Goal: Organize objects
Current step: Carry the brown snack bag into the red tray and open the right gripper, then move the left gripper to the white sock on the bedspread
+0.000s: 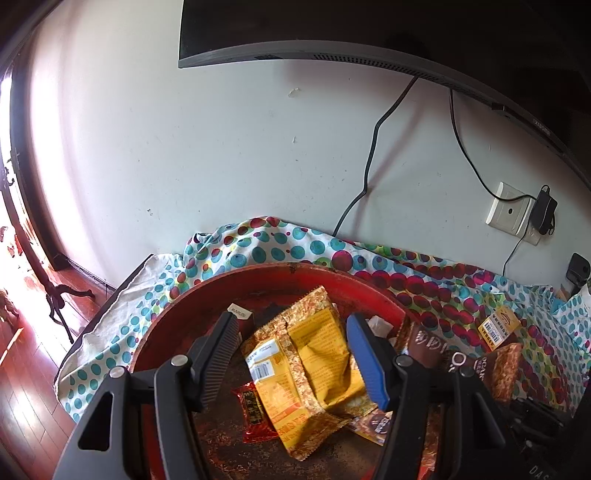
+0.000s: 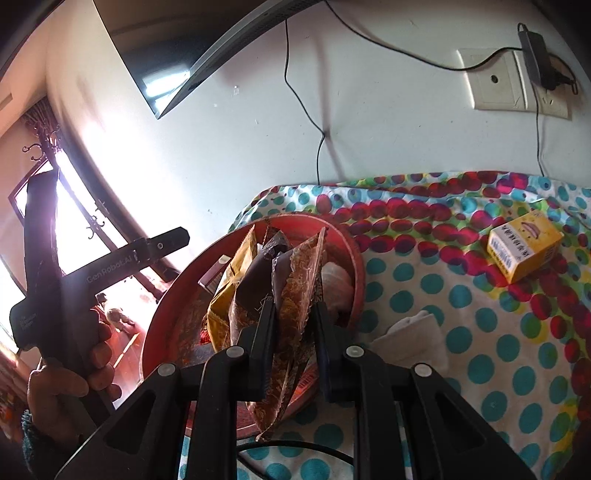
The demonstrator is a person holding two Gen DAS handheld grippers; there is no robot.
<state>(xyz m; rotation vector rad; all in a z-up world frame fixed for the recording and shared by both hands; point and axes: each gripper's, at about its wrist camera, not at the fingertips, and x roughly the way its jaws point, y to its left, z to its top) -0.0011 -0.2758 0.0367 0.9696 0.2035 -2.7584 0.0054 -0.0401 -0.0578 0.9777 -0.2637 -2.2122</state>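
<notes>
A round red tray (image 1: 207,291) holds a yellow snack packet (image 1: 314,369), a small red sachet (image 1: 253,410) and a white-labelled item (image 1: 242,313). My left gripper (image 1: 295,358) is open above the tray, its jaws on either side of the yellow packet without touching it. My right gripper (image 2: 291,343) is shut on a brown and gold snack packet (image 2: 291,295) and holds it over the tray's (image 2: 351,258) right rim. That brown packet (image 1: 458,362) shows at the right in the left wrist view. A yellow box (image 2: 524,245) lies on the dotted cloth (image 2: 480,332).
A folded white tissue (image 2: 410,332) lies on the cloth right of the tray. A wall with a monitor (image 1: 332,33), cables and a socket (image 2: 509,85) stands behind the table. The table's left edge drops to a wooden floor (image 1: 22,369).
</notes>
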